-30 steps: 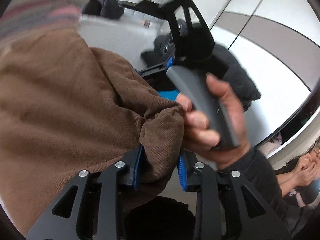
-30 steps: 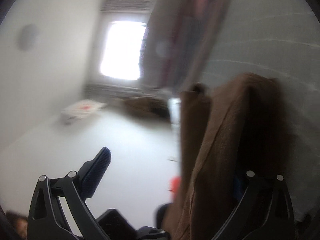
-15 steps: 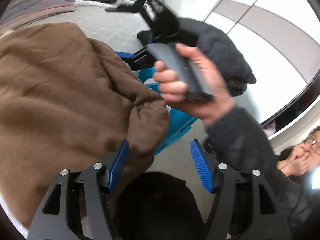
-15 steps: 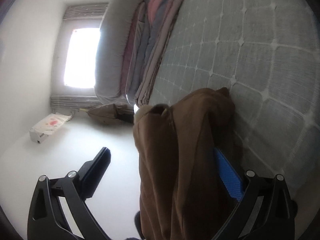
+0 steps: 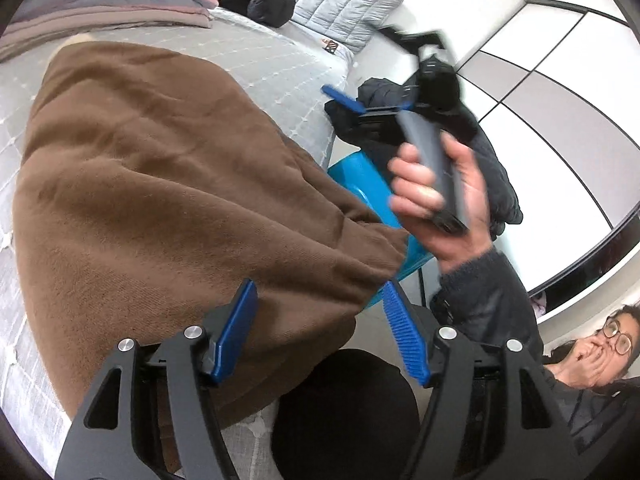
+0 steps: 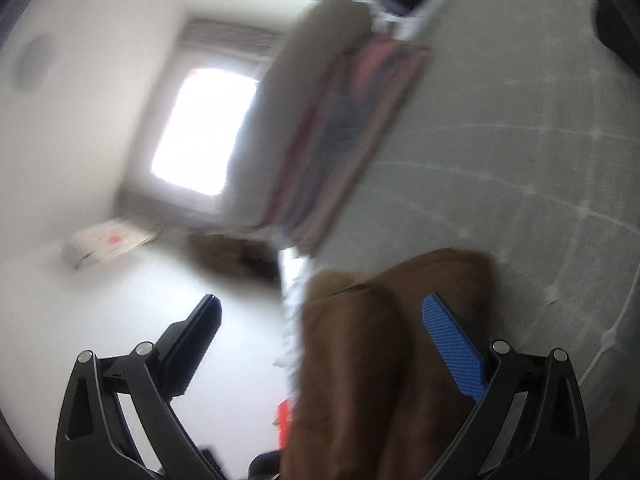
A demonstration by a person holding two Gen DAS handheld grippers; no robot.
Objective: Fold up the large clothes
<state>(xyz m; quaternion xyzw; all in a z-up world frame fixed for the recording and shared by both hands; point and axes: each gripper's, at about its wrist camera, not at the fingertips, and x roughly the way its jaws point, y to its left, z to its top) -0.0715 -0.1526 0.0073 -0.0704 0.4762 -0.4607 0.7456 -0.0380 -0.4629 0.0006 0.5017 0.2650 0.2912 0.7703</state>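
We see a brown garment (image 5: 160, 184) lying bunched on the bed (image 5: 280, 64), frame centre-left; both the left gripper (image 5: 320, 320) and right gripper (image 6: 320, 336) have jaws wide apart, holding nothing. Folding looks barely begun.

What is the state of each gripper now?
Left gripper: open, holding nothing; brown garment lies between its fingers.
Right gripper: open, holding nothing.

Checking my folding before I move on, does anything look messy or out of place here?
The brown garment lies rumpled on the grey bed, its near edge hanging over the side. Both the left gripper and the right gripper are open, holding nothing.
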